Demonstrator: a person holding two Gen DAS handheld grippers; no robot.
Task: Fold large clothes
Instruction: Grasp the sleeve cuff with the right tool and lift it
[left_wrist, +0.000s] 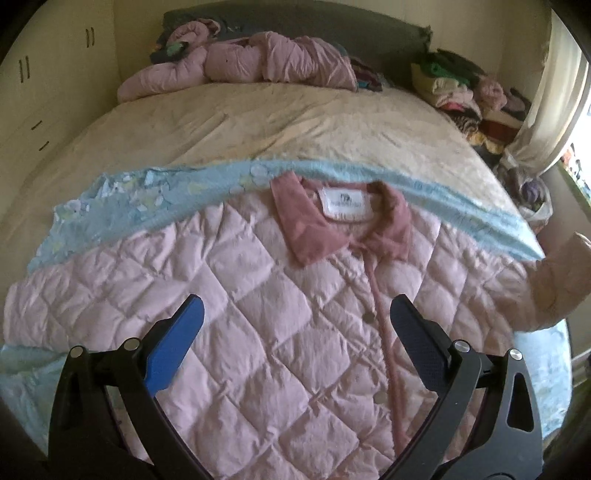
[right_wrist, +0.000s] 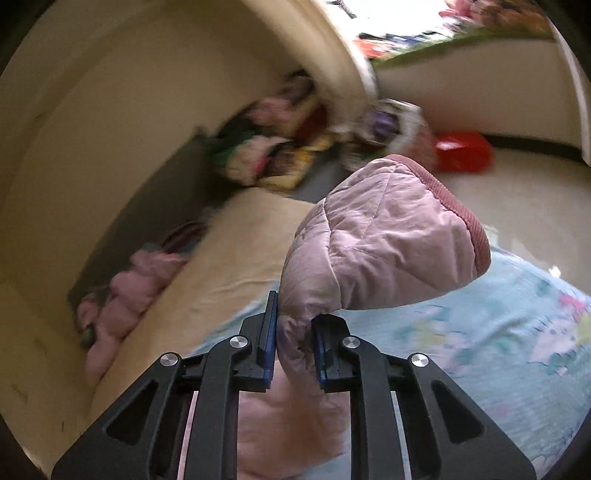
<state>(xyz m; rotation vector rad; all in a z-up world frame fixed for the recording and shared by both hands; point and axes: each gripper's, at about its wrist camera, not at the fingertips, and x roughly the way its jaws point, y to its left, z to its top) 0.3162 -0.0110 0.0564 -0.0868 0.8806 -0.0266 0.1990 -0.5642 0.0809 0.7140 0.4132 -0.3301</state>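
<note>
The right tongs (right_wrist: 293, 325) clench the jacket's sleeve (right_wrist: 380, 236) mid-frame; thick padding may slip free. The left tongs (left_wrist: 295, 325), released, hover over the jacket (left_wrist: 258, 314).

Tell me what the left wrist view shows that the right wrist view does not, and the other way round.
Only the left wrist view shows the open left claw above the quilted jacket's front, with its collar, label and snaps. Only the right wrist view shows the right claw shut on the sleeve, plus a red object on the floor. Both show the sleeve, the blue blanket, the bed and the pink coat near the headboard.
</note>
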